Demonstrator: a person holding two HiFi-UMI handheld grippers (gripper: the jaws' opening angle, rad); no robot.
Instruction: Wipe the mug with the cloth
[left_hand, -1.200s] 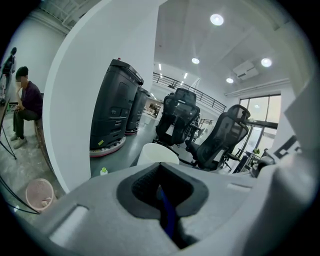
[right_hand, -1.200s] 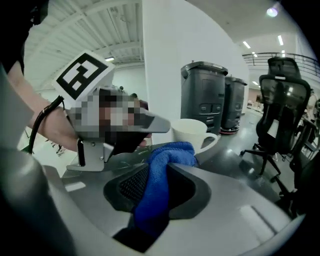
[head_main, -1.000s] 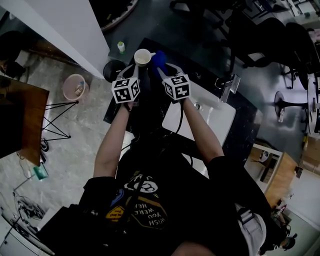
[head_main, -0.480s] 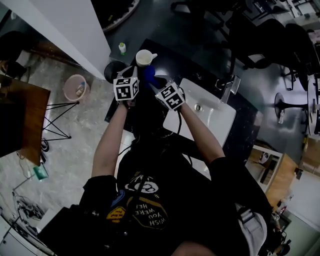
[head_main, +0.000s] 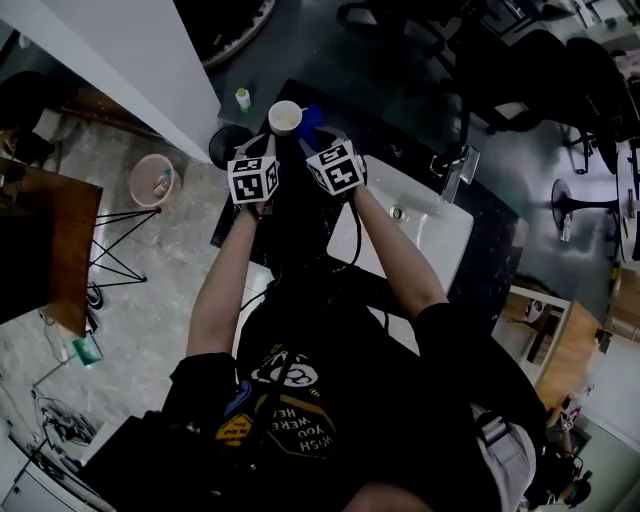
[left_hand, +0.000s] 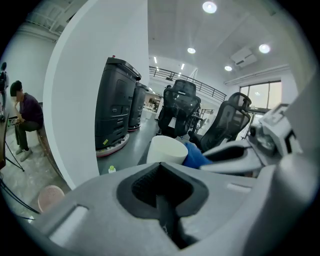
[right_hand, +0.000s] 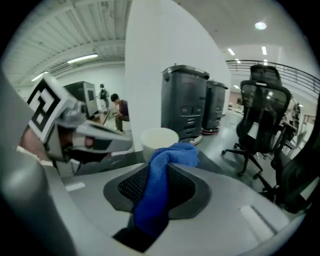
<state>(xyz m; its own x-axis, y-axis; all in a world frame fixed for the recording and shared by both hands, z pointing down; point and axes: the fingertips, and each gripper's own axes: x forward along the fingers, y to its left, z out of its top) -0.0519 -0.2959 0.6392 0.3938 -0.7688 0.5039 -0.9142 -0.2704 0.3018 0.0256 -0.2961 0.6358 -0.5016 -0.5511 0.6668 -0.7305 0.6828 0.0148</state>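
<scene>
White mug (head_main: 285, 118) upright at 12 o'clock on worktop (head_main: 380, 135): probably rigid, slick, breakable; best steadied at rim. Soft blue cloth (right_hand: 152, 205) pinched in right hand-held gripper (right_hand: 157, 175) at mug's 3 o'clock; left hand-held gripper (left_hand: 160, 172) pressed together, empty.

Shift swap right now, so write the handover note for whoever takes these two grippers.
Left gripper: jaws together, nothing seen between them, tip just short of the mug.
Right gripper: shut on the blue cloth, whose bunched end appears to touch the mug's side.
Mug: upright on the dark counter, left of the white sink.
Done: cloth gripped and at the mug.
Left: the wiping; how much is already wiped cannot be told.
</scene>
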